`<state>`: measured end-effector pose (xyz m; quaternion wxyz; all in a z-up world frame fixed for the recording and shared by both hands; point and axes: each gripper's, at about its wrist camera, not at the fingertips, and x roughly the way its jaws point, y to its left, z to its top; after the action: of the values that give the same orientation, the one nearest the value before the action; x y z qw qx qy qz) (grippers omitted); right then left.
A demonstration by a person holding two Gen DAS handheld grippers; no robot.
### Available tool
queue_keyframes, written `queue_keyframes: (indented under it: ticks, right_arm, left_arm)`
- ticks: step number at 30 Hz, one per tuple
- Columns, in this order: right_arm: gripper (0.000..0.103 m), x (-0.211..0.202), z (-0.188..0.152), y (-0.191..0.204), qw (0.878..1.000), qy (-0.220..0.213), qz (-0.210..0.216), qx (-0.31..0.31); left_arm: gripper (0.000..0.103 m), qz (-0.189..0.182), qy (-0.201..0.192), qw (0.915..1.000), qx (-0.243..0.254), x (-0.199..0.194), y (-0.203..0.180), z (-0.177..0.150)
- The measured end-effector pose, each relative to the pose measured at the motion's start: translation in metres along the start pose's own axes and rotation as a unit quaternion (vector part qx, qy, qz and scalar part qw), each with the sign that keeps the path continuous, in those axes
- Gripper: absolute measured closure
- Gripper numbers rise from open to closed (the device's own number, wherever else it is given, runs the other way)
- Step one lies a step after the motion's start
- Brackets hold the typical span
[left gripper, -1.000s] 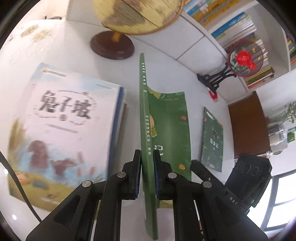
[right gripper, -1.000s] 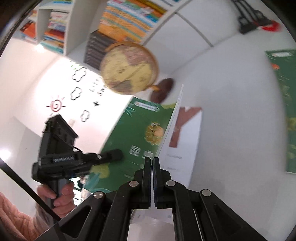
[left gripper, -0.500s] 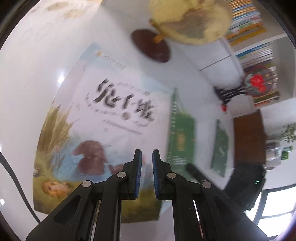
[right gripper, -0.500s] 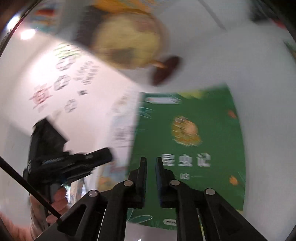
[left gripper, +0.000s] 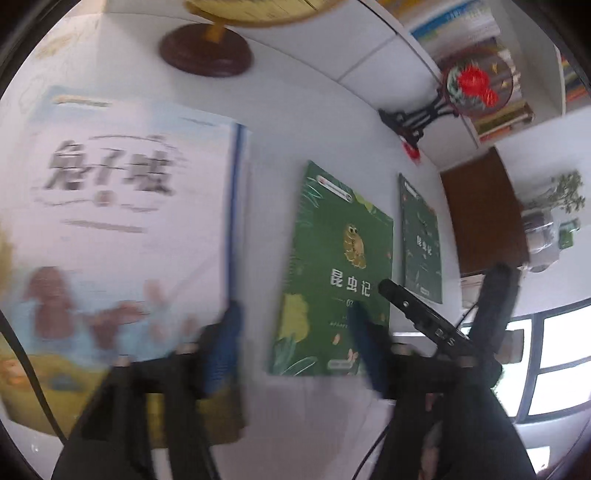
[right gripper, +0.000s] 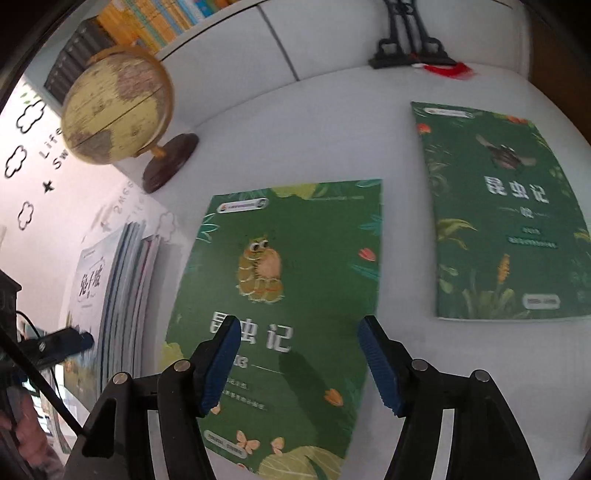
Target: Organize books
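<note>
A green book with a caterpillar cover (right gripper: 288, 295) lies flat on the white table; it also shows in the left wrist view (left gripper: 332, 266). My right gripper (right gripper: 299, 358) is open and empty just above its lower half. My left gripper (left gripper: 291, 343) is open and empty, blurred, between that book and a stack of books topped by a pale blue picture book (left gripper: 118, 229). The stack also shows in the right wrist view (right gripper: 122, 295). A second green book with a beetle cover (right gripper: 498, 214) lies flat to the right, seen too in the left wrist view (left gripper: 421, 236).
A globe on a dark round base (right gripper: 118, 110) stands at the back left, base seen in the left wrist view (left gripper: 207, 55). A black ornament stand (right gripper: 410, 48) with a red round fan (left gripper: 476, 85) stands at the back. Bookshelves line the wall (right gripper: 155, 26).
Both grippers let go of the caterpillar book, which went from standing on edge to lying flat. Both sets of fingers have opened wide.
</note>
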<state>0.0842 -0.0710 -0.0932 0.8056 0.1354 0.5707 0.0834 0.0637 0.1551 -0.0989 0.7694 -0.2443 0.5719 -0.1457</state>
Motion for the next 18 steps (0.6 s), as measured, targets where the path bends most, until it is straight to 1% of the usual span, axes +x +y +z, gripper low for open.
queue_keyframes:
  ticks: [1, 2, 4, 5, 6, 8, 10, 11, 12, 15, 18]
  right_arm:
    - [0.038, -0.002, -0.001, -0.004, 1.0, -0.001, -0.001, 0.012]
    - [0.038, -0.004, -0.004, -0.009, 1.0, 0.002, 0.008, 0.026]
    - [0.038, -0.004, -0.012, -0.022, 0.998, 0.017, 0.041, 0.054]
    - [0.037, -0.004, -0.013, -0.023, 0.997, 0.011, 0.05, 0.056]
    - [0.037, -0.005, -0.015, -0.025, 0.997, 0.012, 0.051, 0.058]
    - [0.037, -0.007, -0.015, -0.028, 0.997, 0.009, 0.049, 0.055]
    - [0.037, -0.009, -0.015, -0.037, 0.995, 0.003, 0.07, 0.064]
    - [0.037, -0.009, -0.015, -0.042, 0.994, 0.002, 0.084, 0.073]
    - [0.037, -0.008, -0.013, -0.049, 0.99, 0.0, 0.105, 0.089]
    - [0.036, -0.005, -0.013, -0.063, 0.981, -0.005, 0.152, 0.119]
    - [0.037, 0.003, -0.01, -0.065, 0.974, -0.003, 0.184, 0.132]
  left_arm:
    - [0.023, 0.002, -0.003, 1.0, 0.005, 0.004, -0.003, 0.001]
    - [0.023, 0.006, -0.005, 0.9999, 0.009, 0.01, -0.007, 0.002]
    - [0.023, 0.014, 0.009, 0.9998, 0.011, 0.027, -0.013, 0.007]
    - [0.022, 0.013, 0.018, 0.9997, 0.01, 0.033, -0.016, 0.008]
    - [0.02, 0.028, 0.02, 0.9993, 0.017, 0.041, -0.022, 0.01]
    - [0.017, 0.051, 0.008, 0.9975, 0.048, 0.049, -0.034, 0.012]
    - [0.014, 0.078, 0.009, 0.9946, 0.069, 0.056, -0.041, 0.013]
    - [0.01, 0.093, 0.011, 0.9922, 0.083, 0.061, -0.046, 0.013]
    - [0.007, 0.107, 0.013, 0.9897, 0.094, 0.066, -0.049, 0.013]
    - [0.002, 0.143, 0.023, 0.9826, 0.116, 0.077, -0.053, 0.013]
    - [0.001, 0.184, 0.033, 0.973, 0.136, 0.09, -0.056, 0.013]
